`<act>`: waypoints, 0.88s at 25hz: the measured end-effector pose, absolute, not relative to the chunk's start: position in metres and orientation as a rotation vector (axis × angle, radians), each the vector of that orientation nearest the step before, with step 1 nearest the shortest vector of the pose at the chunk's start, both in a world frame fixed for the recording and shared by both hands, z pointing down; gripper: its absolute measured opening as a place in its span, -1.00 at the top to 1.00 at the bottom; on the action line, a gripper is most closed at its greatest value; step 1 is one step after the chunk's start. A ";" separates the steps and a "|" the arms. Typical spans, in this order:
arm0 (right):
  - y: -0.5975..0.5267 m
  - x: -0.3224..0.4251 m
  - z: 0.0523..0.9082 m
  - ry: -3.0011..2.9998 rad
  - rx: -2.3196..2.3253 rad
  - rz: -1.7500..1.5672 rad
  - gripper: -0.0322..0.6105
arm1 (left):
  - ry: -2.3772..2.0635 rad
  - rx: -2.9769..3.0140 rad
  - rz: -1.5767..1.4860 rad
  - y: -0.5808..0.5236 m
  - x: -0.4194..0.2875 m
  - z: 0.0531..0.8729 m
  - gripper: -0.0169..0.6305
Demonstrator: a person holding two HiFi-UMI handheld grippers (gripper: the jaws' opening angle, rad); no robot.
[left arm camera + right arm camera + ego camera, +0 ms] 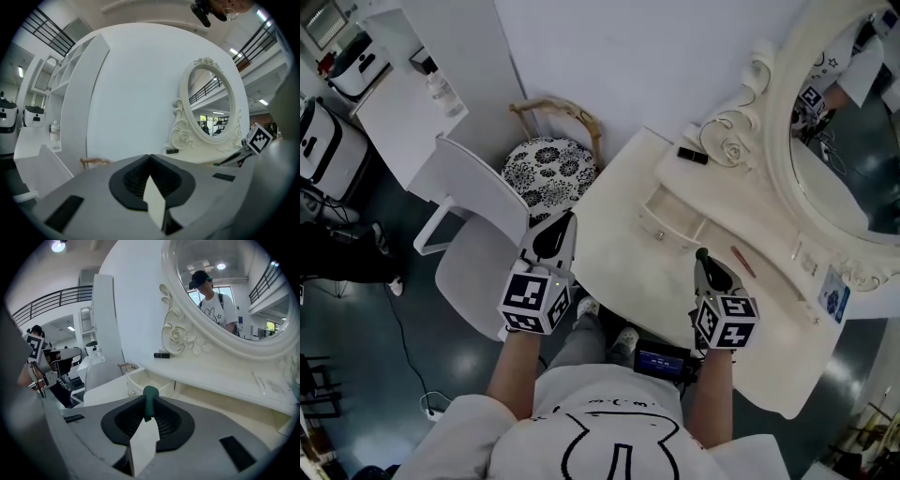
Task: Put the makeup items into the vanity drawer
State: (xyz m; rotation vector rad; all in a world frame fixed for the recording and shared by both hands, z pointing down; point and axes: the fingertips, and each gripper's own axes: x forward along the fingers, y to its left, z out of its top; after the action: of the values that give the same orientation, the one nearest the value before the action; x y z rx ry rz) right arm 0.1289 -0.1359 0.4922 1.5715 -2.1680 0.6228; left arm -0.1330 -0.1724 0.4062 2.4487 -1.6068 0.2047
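Right gripper, jaws pinched on a slender dark-green makeup stick over the cream vanity top's front edge, short of the open white drawer; left gripper closed, empty; thin end-grip may let the stick pivot or slip.

Cream vanity: pencil, black tube

Bare tabletop leaves a clear passage from the right gripper to the open drawer at 11 o'clock. A thin reddish stick lies at 3 o'clock. The mirror frame rises at 1 o'clock.
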 end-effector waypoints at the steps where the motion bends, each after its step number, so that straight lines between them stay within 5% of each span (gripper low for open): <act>1: -0.141 0.129 0.488 -2.175 1.584 0.617 0.68 | -1.611 2.454 0.197 -0.176 -0.134 0.402 0.91; 18: -0.218 0.103 0.495 -2.166 1.563 0.606 0.57 | -1.597 2.479 0.169 -0.249 -0.155 0.389 0.91; 22: -0.225 0.104 0.501 -2.134 1.570 0.609 0.40 | -1.586 2.479 0.175 -0.259 -0.157 0.392 0.91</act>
State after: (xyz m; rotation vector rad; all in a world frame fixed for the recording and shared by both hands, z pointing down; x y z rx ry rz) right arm 0.1043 -0.2248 0.5009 1.5704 -2.1343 0.6092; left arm -0.1570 -0.2591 0.3916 2.4792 -1.5865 0.1746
